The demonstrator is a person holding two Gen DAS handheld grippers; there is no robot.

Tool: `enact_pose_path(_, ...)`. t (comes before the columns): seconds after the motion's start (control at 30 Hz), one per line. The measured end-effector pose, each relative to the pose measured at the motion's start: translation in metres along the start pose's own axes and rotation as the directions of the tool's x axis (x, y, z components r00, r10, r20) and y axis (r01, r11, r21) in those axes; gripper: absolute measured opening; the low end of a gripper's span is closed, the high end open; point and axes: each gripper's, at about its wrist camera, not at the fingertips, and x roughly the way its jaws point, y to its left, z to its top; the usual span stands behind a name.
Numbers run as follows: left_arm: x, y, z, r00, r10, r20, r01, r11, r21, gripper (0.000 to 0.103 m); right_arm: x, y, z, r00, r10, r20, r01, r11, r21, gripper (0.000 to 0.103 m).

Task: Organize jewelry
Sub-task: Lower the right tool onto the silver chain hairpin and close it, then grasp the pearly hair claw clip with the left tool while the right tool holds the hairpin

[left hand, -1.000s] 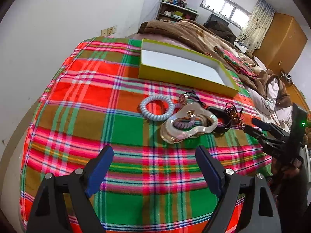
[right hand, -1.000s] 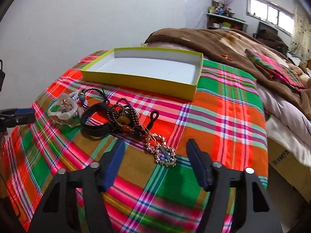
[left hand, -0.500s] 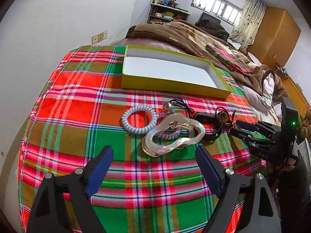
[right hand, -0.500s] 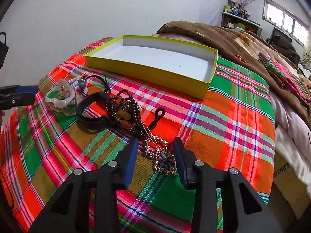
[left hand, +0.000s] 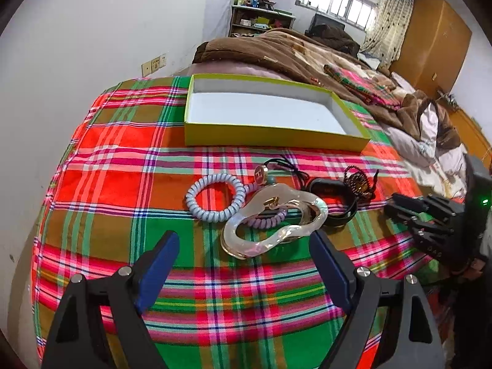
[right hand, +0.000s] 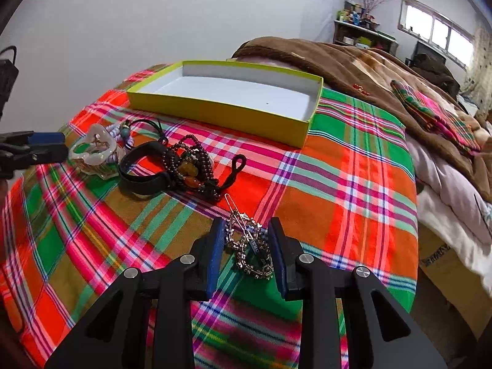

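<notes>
On the plaid cloth, my right gripper (right hand: 247,224) is closing its jaws around a rhinestone hair clip (right hand: 246,246). The clip lies on the cloth between the blue pads, with a sliver of gap still showing on the left. Behind it lie a dark bead bracelet (right hand: 187,166) and a black band (right hand: 138,181). My left gripper (left hand: 243,240) stands open and holds nothing, just short of a pearly wavy bangle (left hand: 261,246). A pale blue coil hair tie (left hand: 215,216) sits beside the bangle. The yellow-green box (left hand: 270,136) with a white inside stands empty behind the jewelry.
A black elastic with a round charm (left hand: 261,173) lies between the coil tie and the box. A brown blanket (right hand: 353,61) is heaped behind the box. The bed's edge drops off at the right, over a cardboard carton (right hand: 439,255). A white wall runs along the left.
The right jaws have narrowed from wide apart to close around the hair clip. The left gripper has slid sideways, so the bangle now sits between its fingers' line.
</notes>
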Motion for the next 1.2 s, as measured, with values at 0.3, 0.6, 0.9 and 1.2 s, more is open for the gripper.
enact_pose_path(0.3,0.014,-0.011,0.009,1.0,0.011,0.012,-0.012,0.996,0.091,0.086,-0.014,0.004,-0.008,0.999,0.025,0.028,-0.026,0.998,0.056,0.03)
enact_pose_path(0.6,0.019,-0.023,0.015,0.997,-0.077,0.004,0.076,0.986,0.146,0.086,-0.02,0.007,-0.011,0.998,0.047,0.045,-0.051,0.996,0.078,0.03)
enact_pose_path(0.9,0.008,-0.045,0.004,0.993,-0.118,-0.023,0.12,0.964,0.237,0.084,-0.02,0.004,-0.014,0.997,0.052,0.048,-0.057,0.993,0.104,0.03)
enact_pose_path(1.2,0.028,-0.047,0.005,0.999,0.002,-0.034,0.009,0.947,0.32,0.075,-0.021,0.003,-0.015,0.996,0.063,0.059,-0.07,0.989,0.133,0.03)
